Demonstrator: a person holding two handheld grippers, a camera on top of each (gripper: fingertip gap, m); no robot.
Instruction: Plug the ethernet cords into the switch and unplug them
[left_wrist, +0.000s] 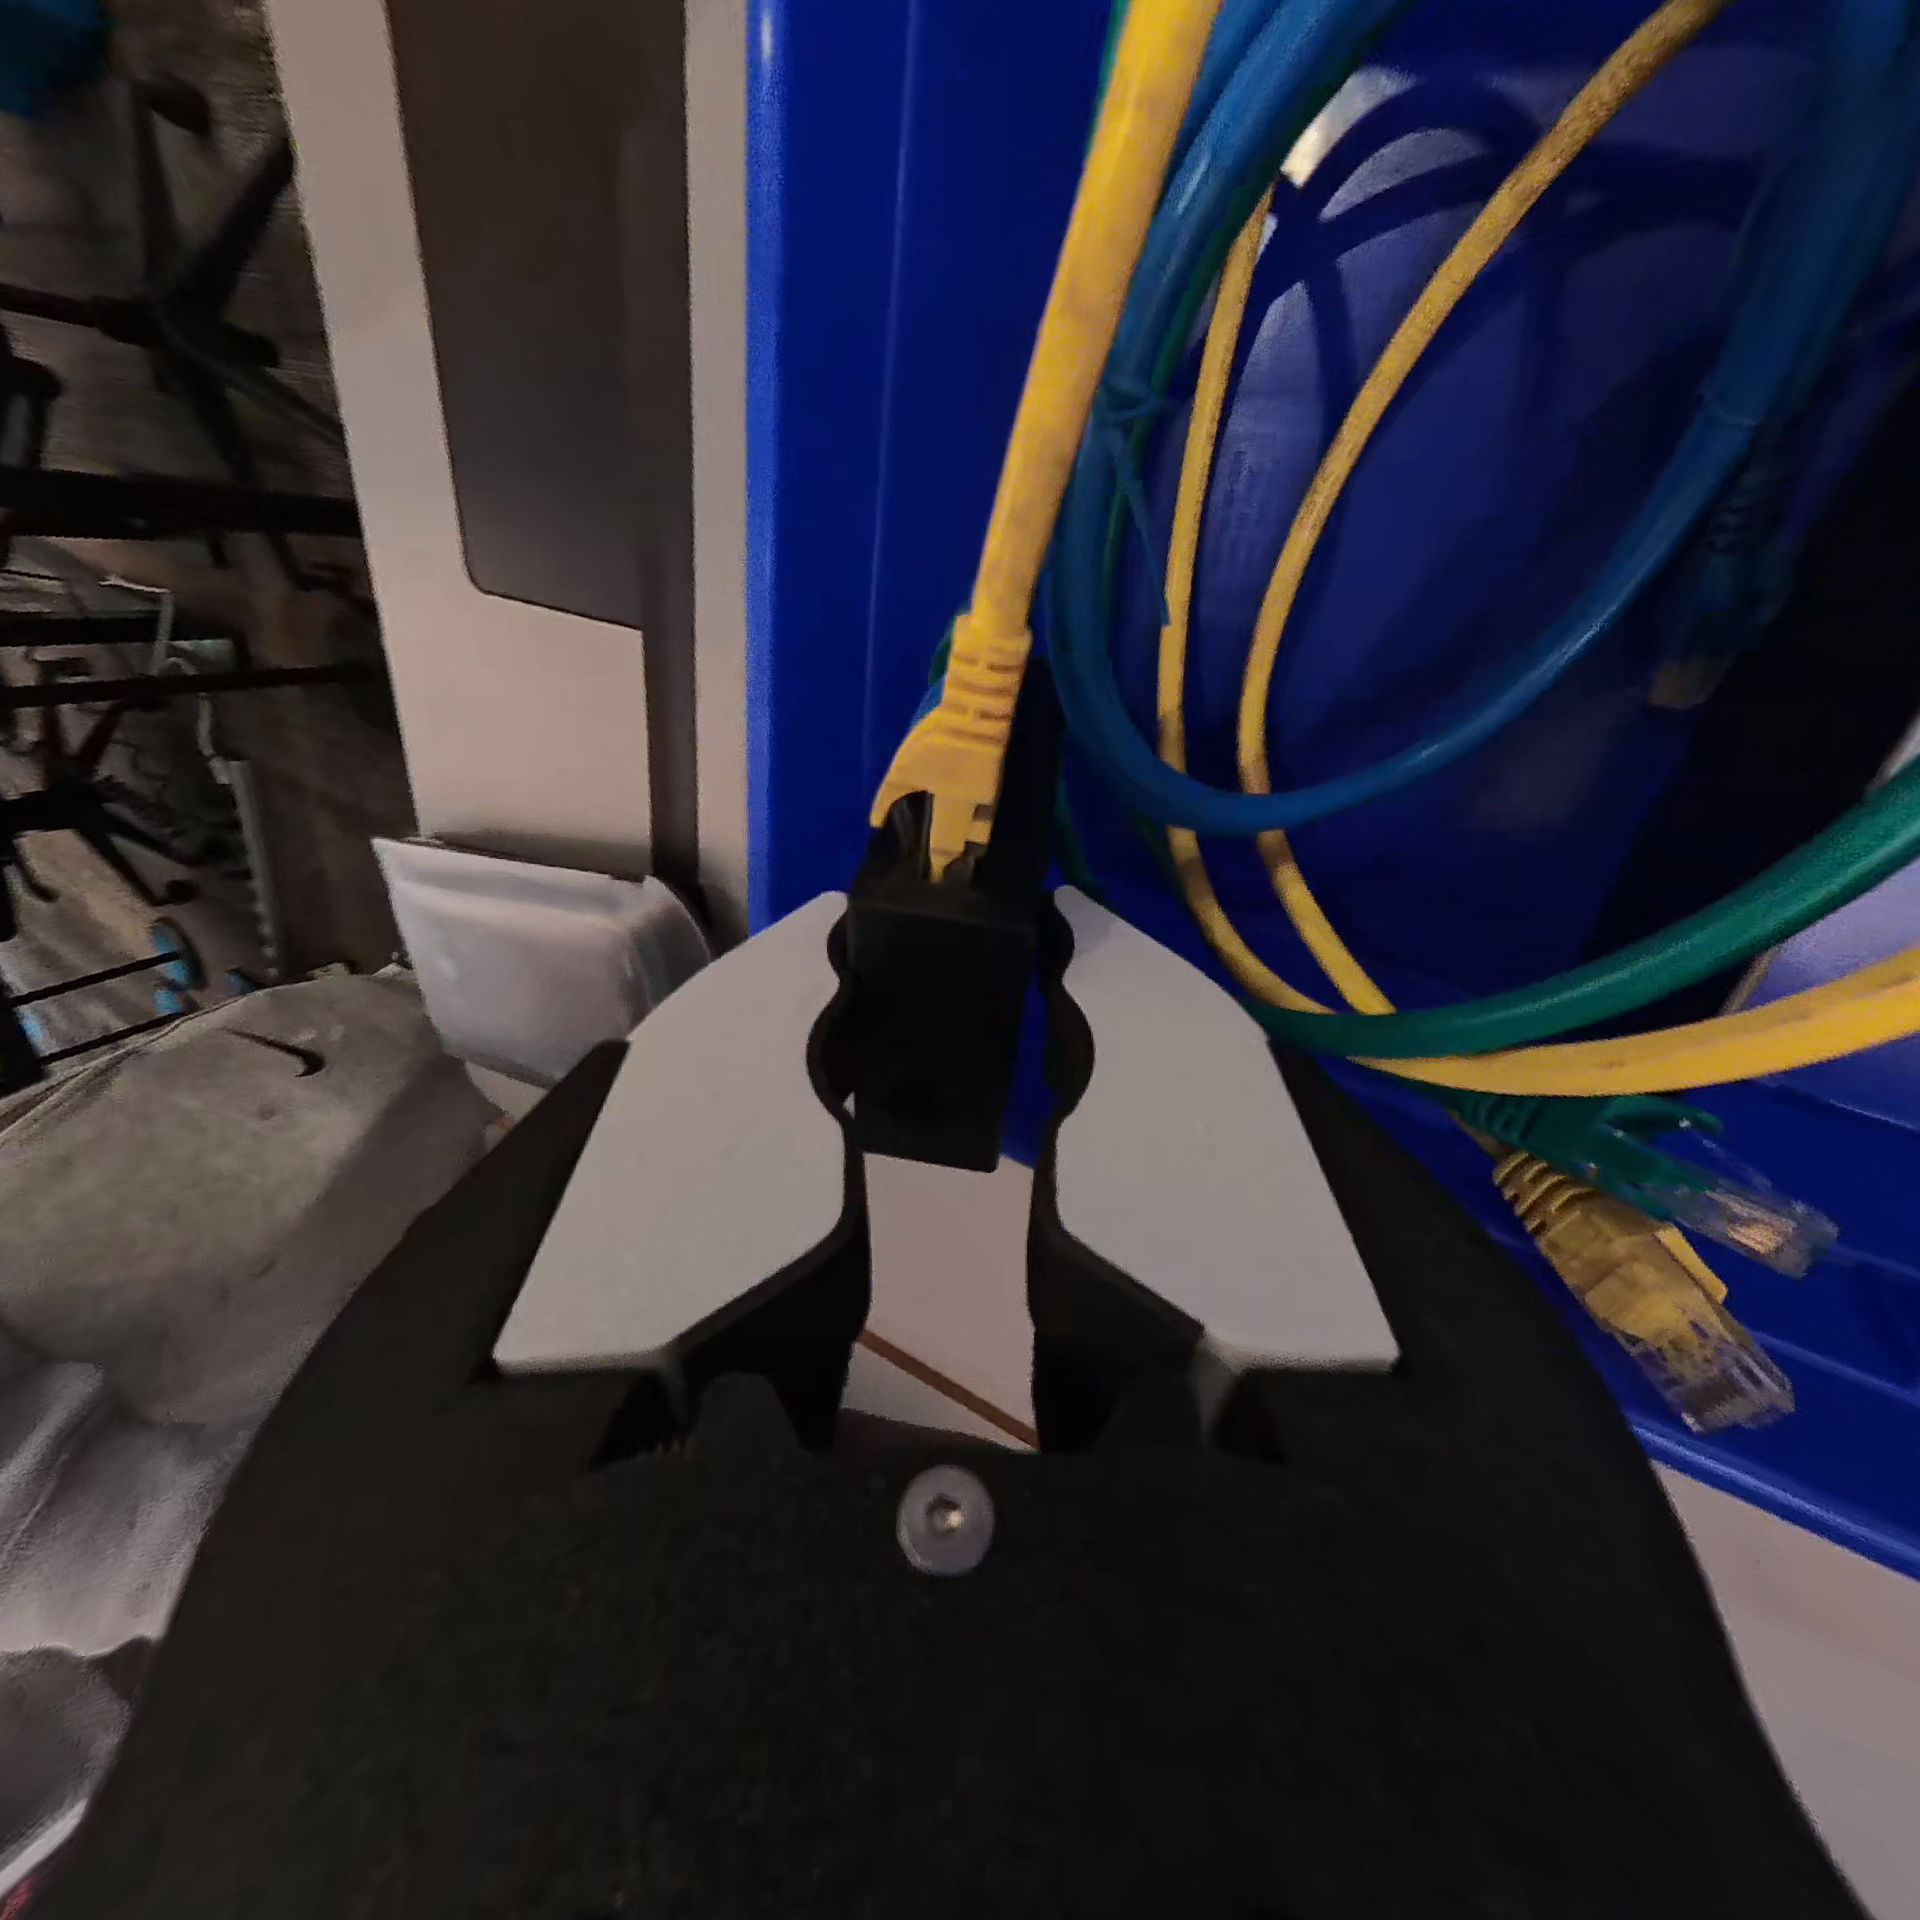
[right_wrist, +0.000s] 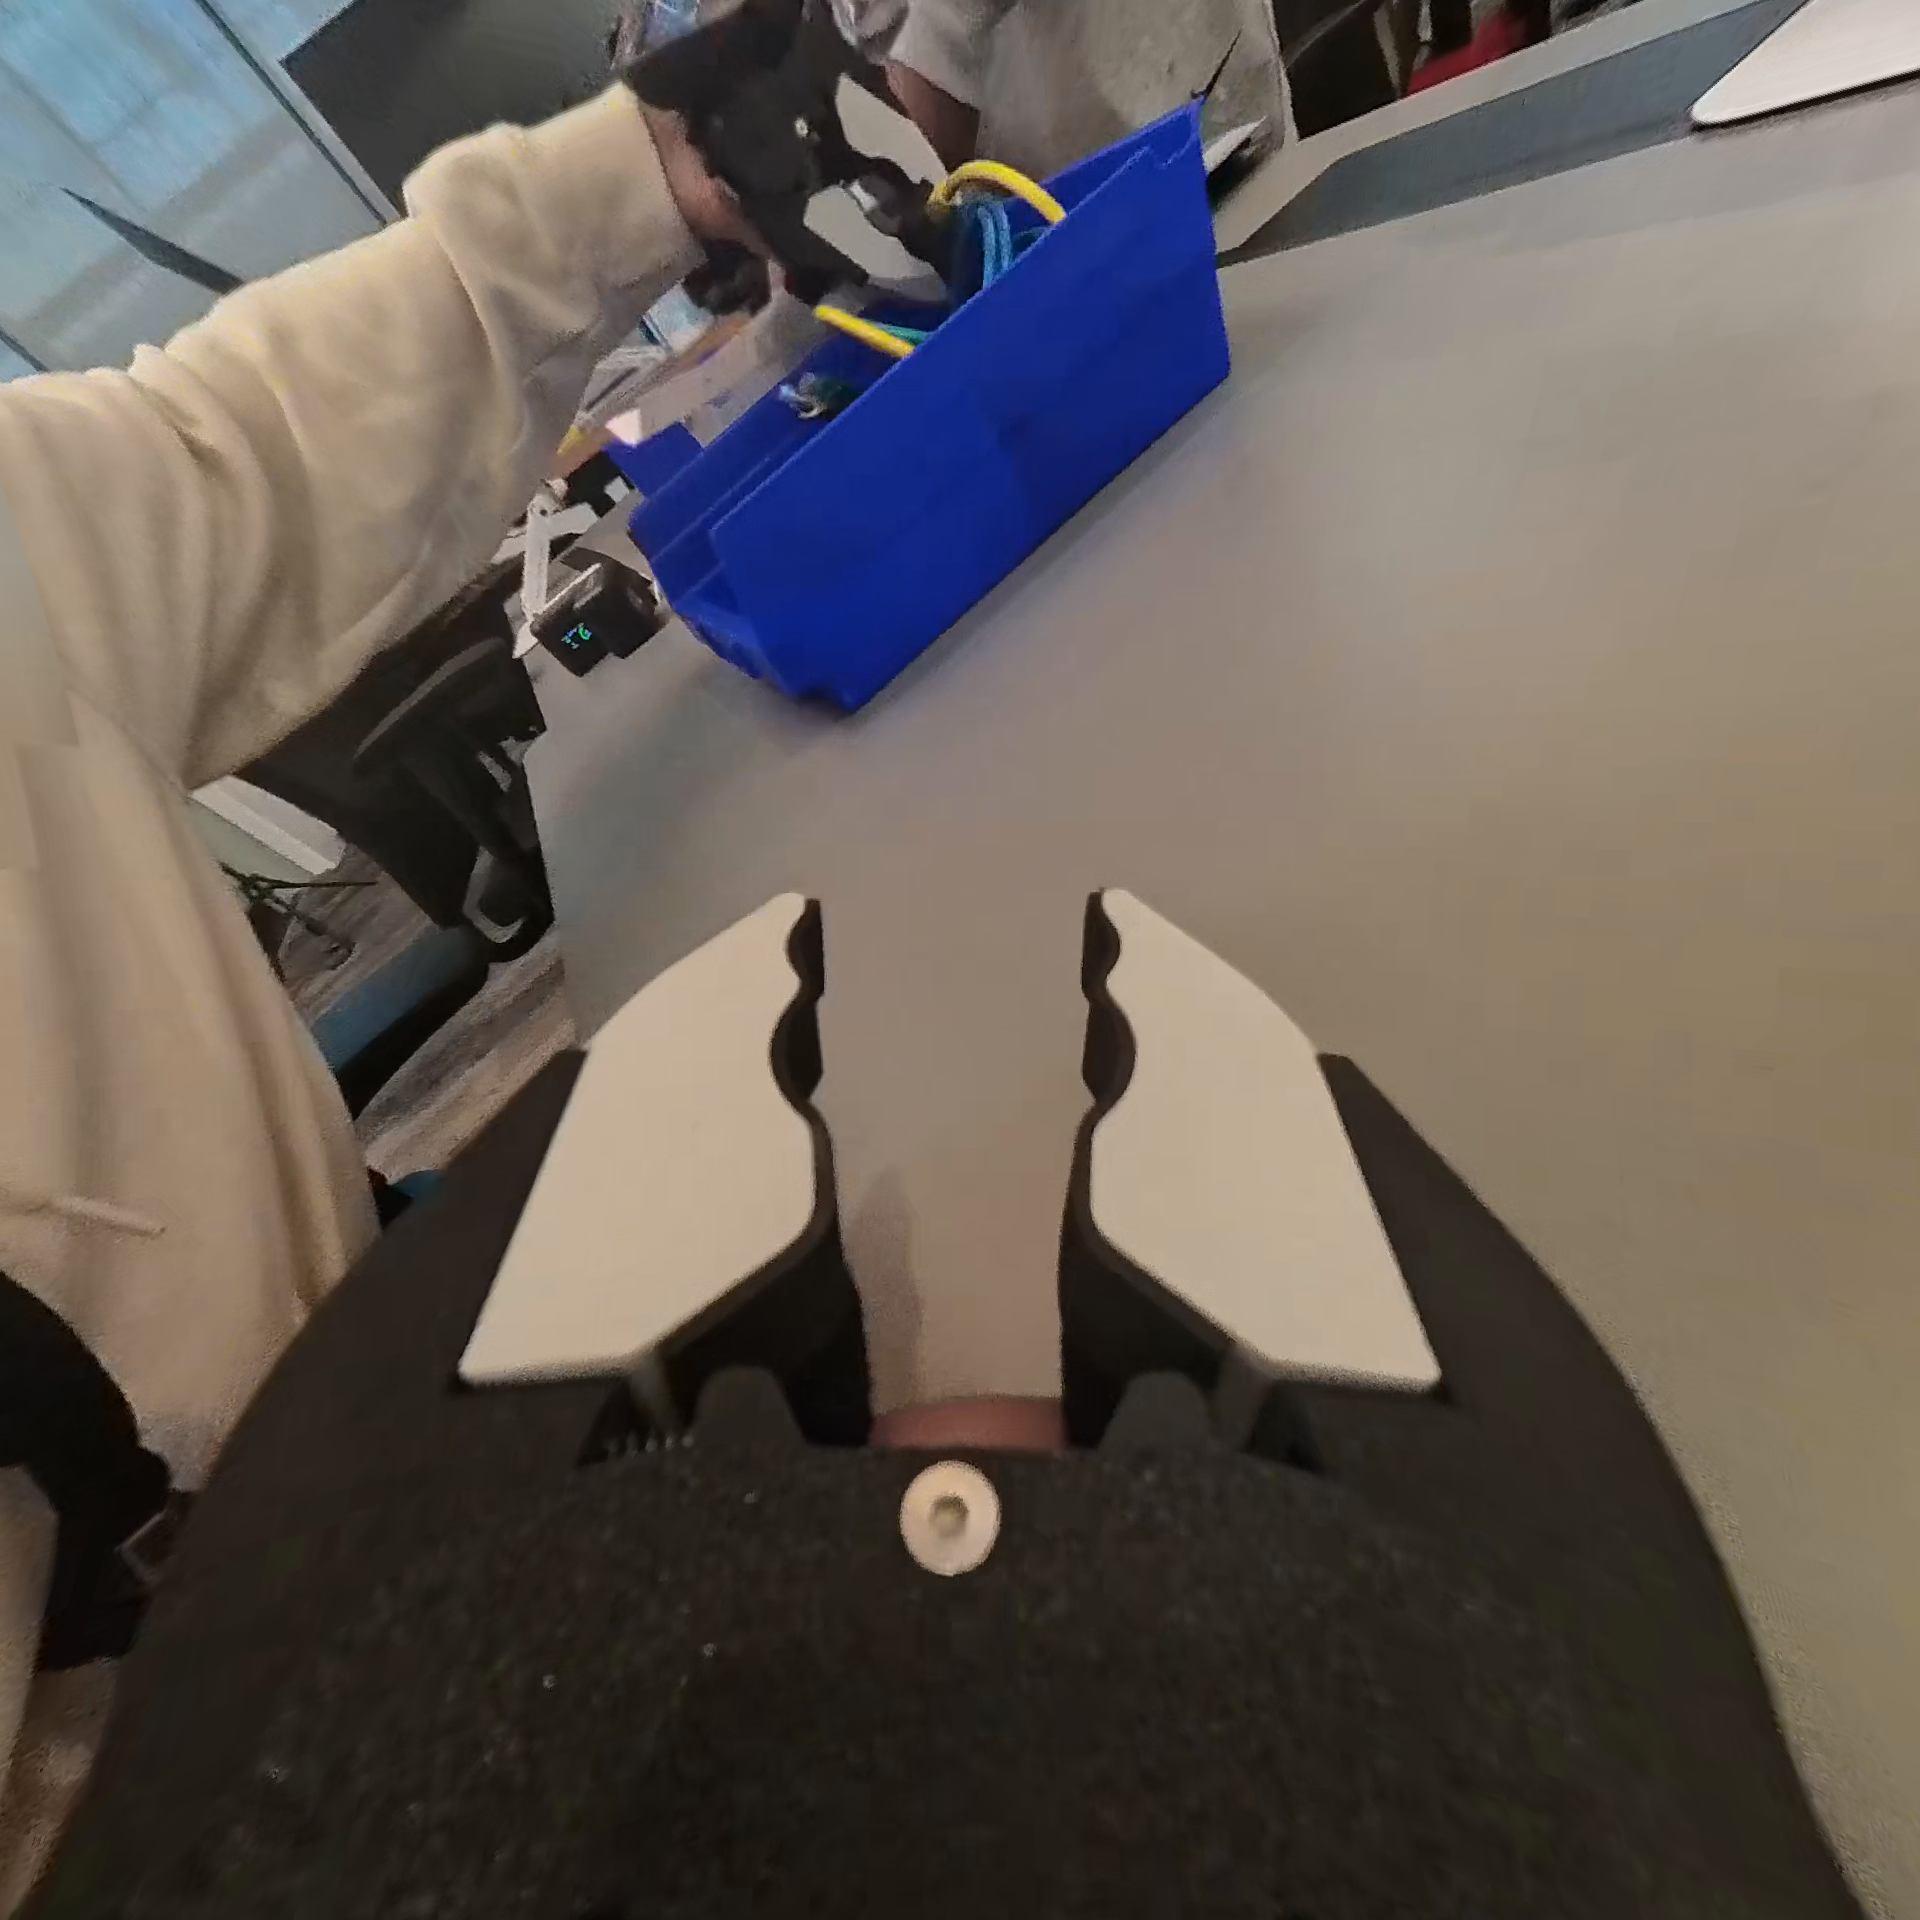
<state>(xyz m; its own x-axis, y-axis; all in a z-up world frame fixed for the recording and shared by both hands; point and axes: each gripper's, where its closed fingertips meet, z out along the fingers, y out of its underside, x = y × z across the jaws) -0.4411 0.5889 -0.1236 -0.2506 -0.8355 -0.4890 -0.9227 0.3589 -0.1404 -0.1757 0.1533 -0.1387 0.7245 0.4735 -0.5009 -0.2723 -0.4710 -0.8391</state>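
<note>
A small black switch (left_wrist: 940, 1023) sits clamped between the fingers of the left tool (left_wrist: 948, 997), its long axis running straight ahead along them. A yellow cord (left_wrist: 1023, 457) is plugged into the switch's far end by its connector (left_wrist: 951, 764) and rises away from it into a blue bin (right_wrist: 966, 457). Beside the switch to the right, blue cords (left_wrist: 1143, 644), a green cord (left_wrist: 1558, 977) and spare plugs (left_wrist: 1662, 1340) lie loose in that bin. The right tool (right_wrist: 951, 997) hovers empty and spread over the grey surface (right_wrist: 1455, 675), well apart from the switch; unplugging likely means pulling along that axis.
</note>
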